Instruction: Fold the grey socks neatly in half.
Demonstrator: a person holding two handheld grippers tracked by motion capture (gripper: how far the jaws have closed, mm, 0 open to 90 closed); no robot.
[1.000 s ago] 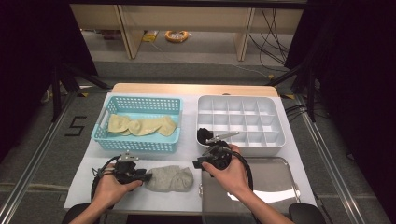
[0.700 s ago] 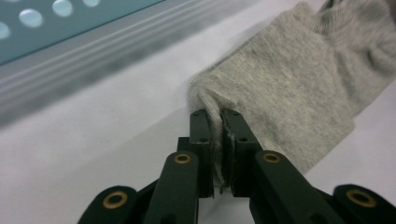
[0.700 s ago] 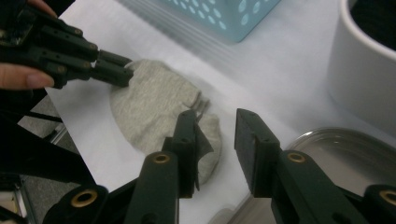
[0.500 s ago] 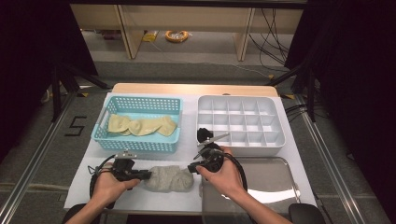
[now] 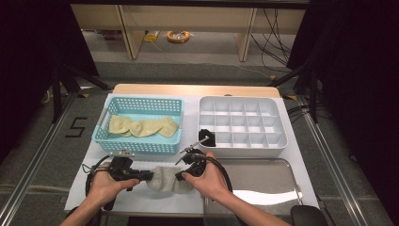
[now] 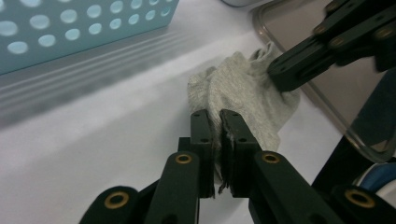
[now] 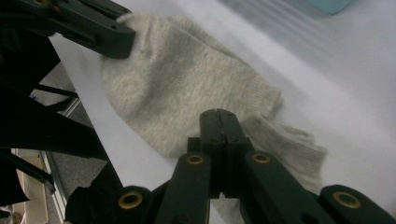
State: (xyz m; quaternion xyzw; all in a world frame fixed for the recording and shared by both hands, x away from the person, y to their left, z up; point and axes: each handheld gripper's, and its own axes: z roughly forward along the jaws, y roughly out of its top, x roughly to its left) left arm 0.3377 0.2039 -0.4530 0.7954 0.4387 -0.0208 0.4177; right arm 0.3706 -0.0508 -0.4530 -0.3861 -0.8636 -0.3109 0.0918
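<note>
Two grippers: both are clamped on one grey sock [image 5: 165, 178], one at each end.
Left gripper [image 6: 216, 122]: its jaws have just been closing and now pinch a fold of the sock's edge between the pads, with only a narrow slit left between them.
Right gripper [image 7: 219, 122]: its jaws have just been closing and now meet tight on the sock's thin edge near the cuff, no gap to be seen.
Sock's place: on the white mat [image 5: 141, 197] at the near edge of the table, bunched between the two hands, in front of the blue basket [image 5: 104, 126] and just left of the metal tray [image 5: 282, 165].
Basket's contents: pale yellow socks [image 5: 141, 126] lying in a row.
White divided box [image 5: 277, 122]: behind the tray, with one dark item [image 5: 207, 138] in its near left compartment.
</note>
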